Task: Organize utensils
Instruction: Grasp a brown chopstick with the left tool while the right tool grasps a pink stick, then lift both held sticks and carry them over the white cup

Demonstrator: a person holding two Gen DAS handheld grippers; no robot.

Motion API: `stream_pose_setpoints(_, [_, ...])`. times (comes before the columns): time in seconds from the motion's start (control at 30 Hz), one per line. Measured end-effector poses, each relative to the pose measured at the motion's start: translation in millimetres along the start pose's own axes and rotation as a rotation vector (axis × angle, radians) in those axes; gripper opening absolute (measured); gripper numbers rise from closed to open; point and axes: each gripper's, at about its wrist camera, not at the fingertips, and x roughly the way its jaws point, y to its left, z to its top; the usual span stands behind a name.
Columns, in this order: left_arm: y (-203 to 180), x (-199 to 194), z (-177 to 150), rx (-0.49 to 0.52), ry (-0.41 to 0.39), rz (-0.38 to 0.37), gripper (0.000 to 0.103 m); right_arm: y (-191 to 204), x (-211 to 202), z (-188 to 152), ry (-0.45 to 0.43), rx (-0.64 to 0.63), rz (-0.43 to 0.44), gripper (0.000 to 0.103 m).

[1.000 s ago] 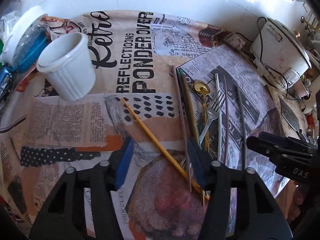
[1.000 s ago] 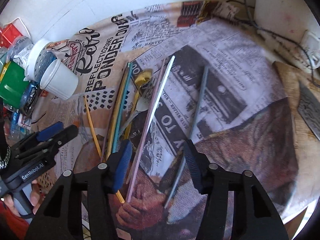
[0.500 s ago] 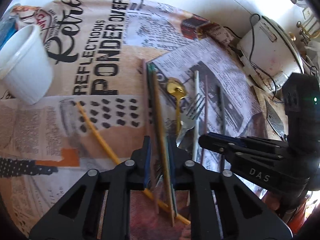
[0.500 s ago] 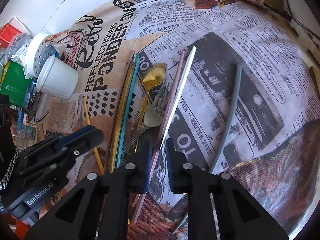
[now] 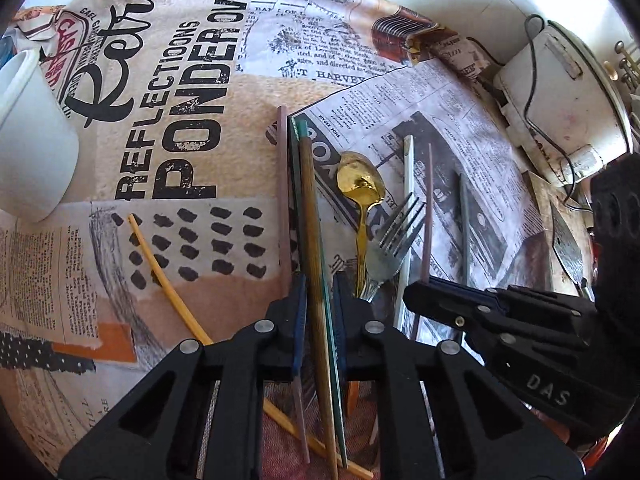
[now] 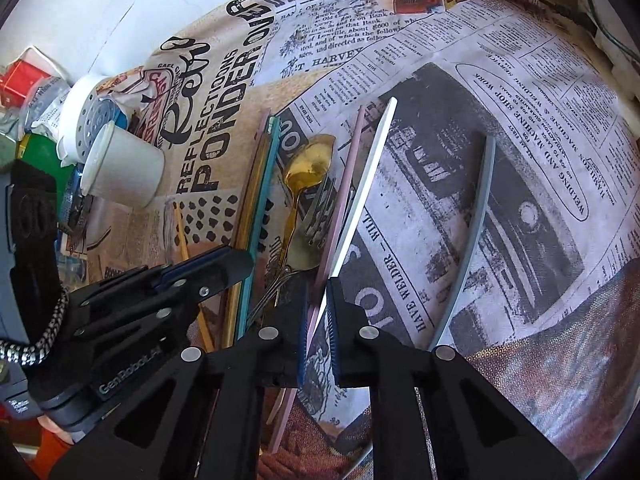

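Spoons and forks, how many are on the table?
2. One gold spoon and one silver fork lie touching, side by side, among the chopsticks, between the two claws. More could hide under the claws.

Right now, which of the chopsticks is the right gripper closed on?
The white chopstick: it runs up from between the right gripper's pads. The pink one lies just left of it; the grey one lies apart, to the right.

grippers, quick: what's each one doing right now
Left gripper: shut on the brown and teal chopsticks.
Right gripper: shut on the white chopstick, pink chopstick alongside.
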Motion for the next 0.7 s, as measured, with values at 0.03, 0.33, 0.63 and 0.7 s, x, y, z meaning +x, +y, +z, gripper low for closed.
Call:
stream_pose_setpoints(0.03, [0,1,1,-0.005,0.004,0.002,0.012,0,0,1,0.001,0.001,0.001,0.008])
stream_pose_setpoints(0.33, [10,8,11,-0.057,0.045,-0.048,0.008,-2,2,3,0.007,0.019,0.012,0.008])
stream_pose_setpoints(0.63, [5,-22,7,-0.008,-0.014,-0.052,0.006,5,-16,2,-0.047,-0.002,-0.003,0.005])
stream_pose_setpoints(0.7, [3,-29,5,-0.002,-0.027,-0.052,0.006,6,-21,2,-0.062,-0.006,-0.008,0.005])
